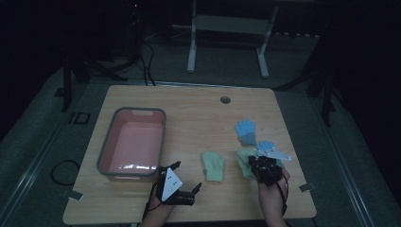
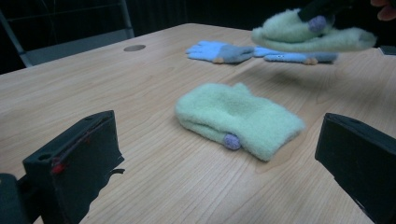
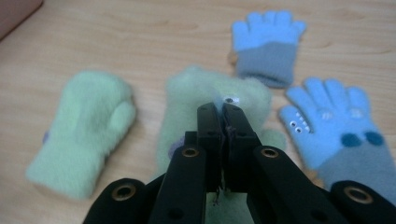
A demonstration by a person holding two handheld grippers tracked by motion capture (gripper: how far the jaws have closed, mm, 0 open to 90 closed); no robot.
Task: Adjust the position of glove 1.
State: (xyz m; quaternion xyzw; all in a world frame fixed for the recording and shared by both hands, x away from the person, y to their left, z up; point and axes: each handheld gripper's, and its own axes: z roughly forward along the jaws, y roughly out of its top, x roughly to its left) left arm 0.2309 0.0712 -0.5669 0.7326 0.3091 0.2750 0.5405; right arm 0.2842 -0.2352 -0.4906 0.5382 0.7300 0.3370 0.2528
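Wooden table [image 1: 198, 118]: green mitten [image 3: 215, 100] pinched in right claw [image 3: 223, 112].

Dim lab or studio: lone wooden table [image 1: 198, 113], grey carpet [image 1: 42, 142], floor cables [image 1: 64, 171].

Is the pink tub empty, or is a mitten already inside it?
Empty. The high view shows the pink tub with a bare bottom; both green mittens and both blue gloves are outside it.

No legible text or labels
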